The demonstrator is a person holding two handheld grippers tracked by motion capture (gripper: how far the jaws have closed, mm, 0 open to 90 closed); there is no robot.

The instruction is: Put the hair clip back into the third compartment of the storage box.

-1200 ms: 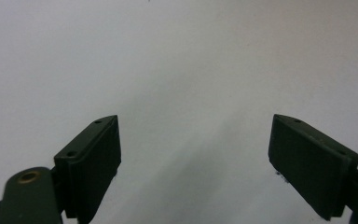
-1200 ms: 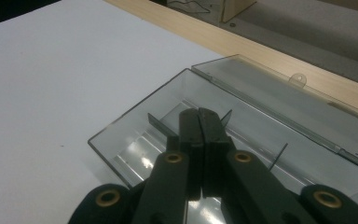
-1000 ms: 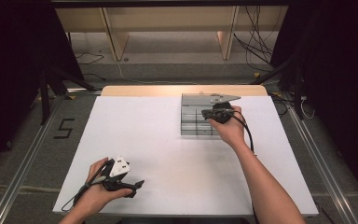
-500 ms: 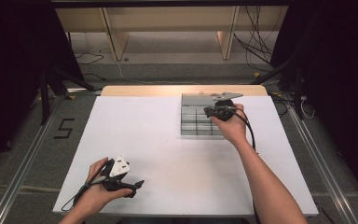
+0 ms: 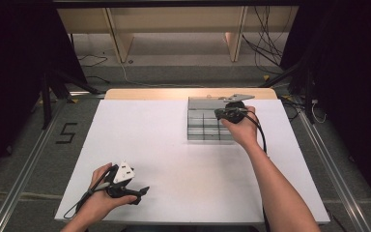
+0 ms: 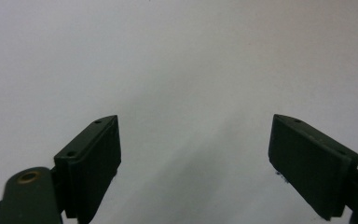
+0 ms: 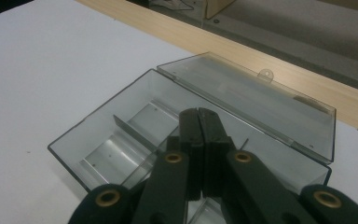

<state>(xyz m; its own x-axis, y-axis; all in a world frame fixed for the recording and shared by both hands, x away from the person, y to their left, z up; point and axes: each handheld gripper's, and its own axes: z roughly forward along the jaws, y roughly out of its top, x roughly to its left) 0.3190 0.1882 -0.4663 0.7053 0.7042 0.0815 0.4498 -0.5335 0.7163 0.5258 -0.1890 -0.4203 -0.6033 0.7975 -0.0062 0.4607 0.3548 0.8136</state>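
A clear plastic compartment box (image 5: 204,128) lies at the back right of the white table (image 5: 174,145), with its hinged lid (image 7: 256,95) folded open toward the far edge. My right gripper (image 5: 218,114) hovers over the box, its jaws pressed together with nothing seen between them. In the right gripper view its fingertips (image 7: 199,116) point at the inner dividers (image 7: 130,128), and the compartments in sight look empty. My left gripper (image 5: 144,190) rests low near the table's front left. In the left gripper view it (image 6: 193,163) stands open over bare white surface.
A wooden strip (image 5: 183,93) runs along the table's far edge just behind the box lid. Beyond it are floor cables and wooden furniture legs (image 5: 118,38). A metal rail (image 5: 24,164) runs along the floor to the left of the table.
My right gripper has shifted slightly toward the back over the box, still shut. The left gripper has stayed in place.
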